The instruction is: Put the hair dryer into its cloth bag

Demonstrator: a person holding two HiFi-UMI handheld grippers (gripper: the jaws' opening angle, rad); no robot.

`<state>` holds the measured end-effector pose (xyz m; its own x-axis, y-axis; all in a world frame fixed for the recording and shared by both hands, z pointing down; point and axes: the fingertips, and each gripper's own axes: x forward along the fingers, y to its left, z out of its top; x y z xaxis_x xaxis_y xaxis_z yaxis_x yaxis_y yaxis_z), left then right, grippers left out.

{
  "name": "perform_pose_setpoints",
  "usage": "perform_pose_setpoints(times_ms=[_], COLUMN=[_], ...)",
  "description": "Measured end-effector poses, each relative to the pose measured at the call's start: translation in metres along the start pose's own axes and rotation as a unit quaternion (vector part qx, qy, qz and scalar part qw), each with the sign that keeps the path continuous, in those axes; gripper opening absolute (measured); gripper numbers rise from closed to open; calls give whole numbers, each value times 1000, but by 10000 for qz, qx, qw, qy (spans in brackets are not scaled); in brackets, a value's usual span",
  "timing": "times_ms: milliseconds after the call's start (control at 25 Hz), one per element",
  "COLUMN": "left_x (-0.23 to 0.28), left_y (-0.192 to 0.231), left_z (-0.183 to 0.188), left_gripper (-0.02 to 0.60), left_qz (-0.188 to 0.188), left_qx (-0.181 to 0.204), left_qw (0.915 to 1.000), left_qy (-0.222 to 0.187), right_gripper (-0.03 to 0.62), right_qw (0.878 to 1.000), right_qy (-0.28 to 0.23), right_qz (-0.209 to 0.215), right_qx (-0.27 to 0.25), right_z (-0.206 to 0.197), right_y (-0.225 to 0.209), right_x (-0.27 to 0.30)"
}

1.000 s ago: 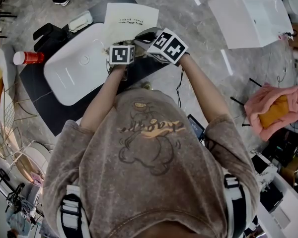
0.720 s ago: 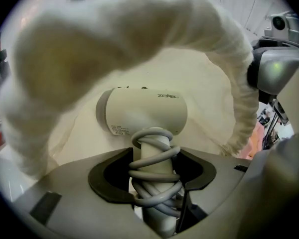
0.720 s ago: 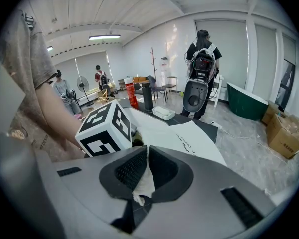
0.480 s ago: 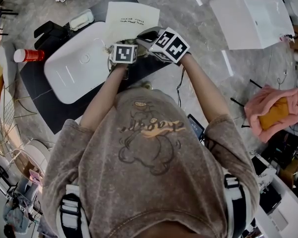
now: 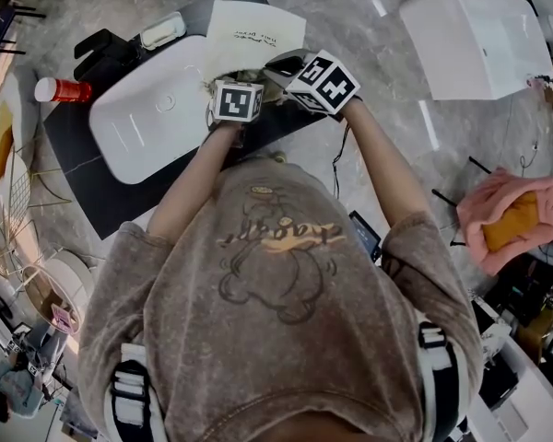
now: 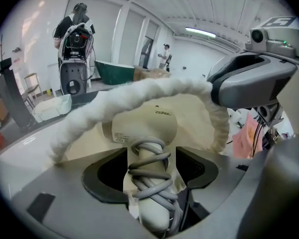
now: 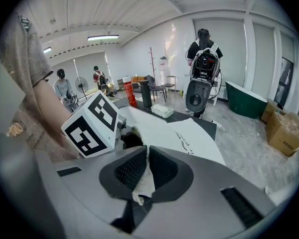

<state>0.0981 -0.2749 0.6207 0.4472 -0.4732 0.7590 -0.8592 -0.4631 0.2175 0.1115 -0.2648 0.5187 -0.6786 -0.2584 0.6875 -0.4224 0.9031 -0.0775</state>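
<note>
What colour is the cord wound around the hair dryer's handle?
Grey; the left gripper view shows the cord best.

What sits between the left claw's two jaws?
Left gripper view: the handle of the cream plastic hair dryer, wound with grey cord, stands between the jaws of the left claw; they have just been opening.

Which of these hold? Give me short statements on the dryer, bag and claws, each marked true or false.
1. The right claw pinches the bag. True.
2. The left claw is shut tight. False: its jaws stand apart, having just been opening, with the handle of the dryer between them.
3. A cord is wound round the dryer's handle. True.
4. In the head view the red can lies right of the bag. False: it lies left.
</note>
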Motion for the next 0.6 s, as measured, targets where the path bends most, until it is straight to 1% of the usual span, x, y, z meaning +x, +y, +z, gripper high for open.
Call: perform_pose_setpoints(times_ms=[80,200,440,600], left_x=[-3,-10,-28,-36], left_y=[-1,-4,-8,-8], left_z=[1,-4,-23,-37], left_gripper=[308,318,318,319], left_qz=[-6,-61,-54,-39], left_qx=[28,25,30,44], left_qw=[10000,9999,9998,9998], left_qy=[-91,-115,-196,-170], right_gripper=[23,23,23,23], right_qw=[10000,10000,10000,10000], right_qy=[-6,-21,-22,8], right_qz=[2,17,33,14], right_qx=[3,3,-15,-44], right_z=[-1,-1,-4,-5], right_y=[1,2,6,7], right_x=[0,0,2,5])
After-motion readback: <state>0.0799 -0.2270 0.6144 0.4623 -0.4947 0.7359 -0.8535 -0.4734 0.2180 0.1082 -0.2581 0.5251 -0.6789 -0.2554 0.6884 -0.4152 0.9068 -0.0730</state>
